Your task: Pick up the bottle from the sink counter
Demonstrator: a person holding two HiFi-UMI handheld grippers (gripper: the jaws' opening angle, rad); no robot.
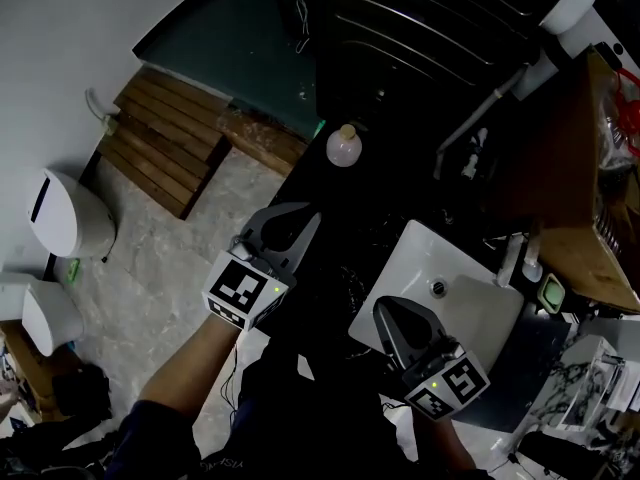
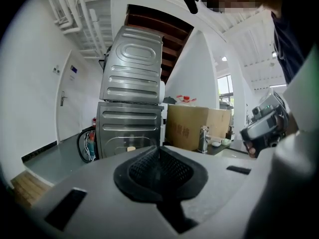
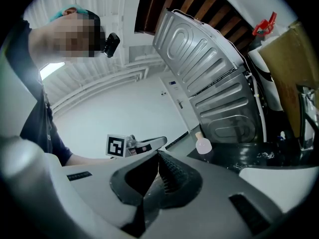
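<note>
- The bottle (image 1: 344, 145), small and pale pink with a light cap, stands upright on the dark surface (image 1: 385, 193) close to its left edge, beyond the white sink (image 1: 470, 313).
- The left gripper (image 1: 305, 223) has its jaws pressed together with nothing between them. It is by the surface's left edge, near the bottle but apart from it.
- The right gripper (image 1: 390, 313) also has its jaws together and holds nothing. It is over the sink's near left rim, farther from the bottle.

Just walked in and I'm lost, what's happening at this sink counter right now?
A person holds a gripper in each hand above the black counter beside the white sink. The left gripper and right gripper are both shut and empty. The small pinkish bottle stands upright on the counter ahead of them, untouched.
</note>
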